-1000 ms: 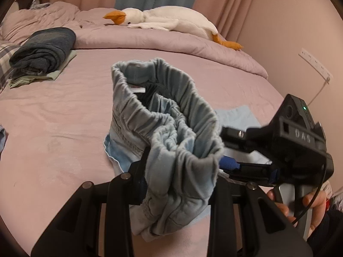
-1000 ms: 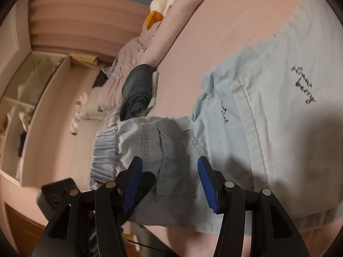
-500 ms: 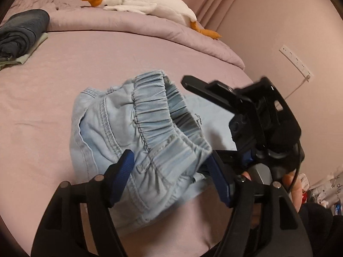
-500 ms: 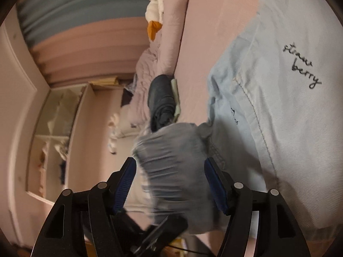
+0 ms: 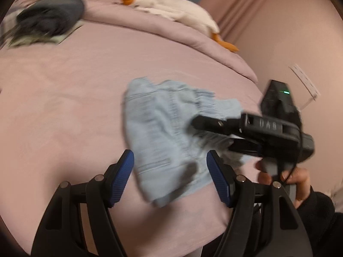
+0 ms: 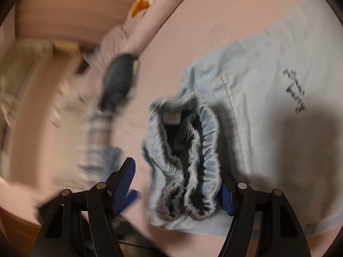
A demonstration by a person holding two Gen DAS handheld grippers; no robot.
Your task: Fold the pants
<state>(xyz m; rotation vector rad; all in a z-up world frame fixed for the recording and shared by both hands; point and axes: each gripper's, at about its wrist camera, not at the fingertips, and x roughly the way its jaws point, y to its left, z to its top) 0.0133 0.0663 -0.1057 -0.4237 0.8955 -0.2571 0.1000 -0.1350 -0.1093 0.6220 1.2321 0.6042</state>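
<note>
The light blue denim pants (image 5: 171, 137) lie bunched on the pink bed sheet (image 5: 64, 111), in the middle of the left wrist view, just beyond the left gripper (image 5: 170, 175). Its jaws stand wide apart; they opened within the last second and then held that width. The pants' near edge shows between the ribbed blue pads (image 5: 122, 177), but neither pad presses on the cloth, so this gripper holds nothing.

In the right wrist view the gathered elastic waistband (image 6: 188, 162) fills the lower centre, folded into thick ruffled loops with a small white label inside the opening. The right gripper (image 6: 175, 188) is about half open, and its jaws have just been closing. The waistband sits between them. The right pad is touched and partly hidden by the ruffled edge; the left pad (image 6: 124, 188) stands clear of the cloth with bare sheet between. No firm grip shows.

To the upper right of that view, smooth pale blue fabric (image 6: 268, 85) spreads flat, with a stitched seam and dark handwritten-style lettering.

In the left wrist view the right gripper's black body (image 5: 268, 128) reaches in from the right edge, a hand (image 5: 295, 177) on its handle. A white plush goose (image 5: 171, 6) with an orange bill lies on the rumpled duvet at the top, and a dark folded garment (image 5: 51, 19) sits at upper left, blurred.
</note>
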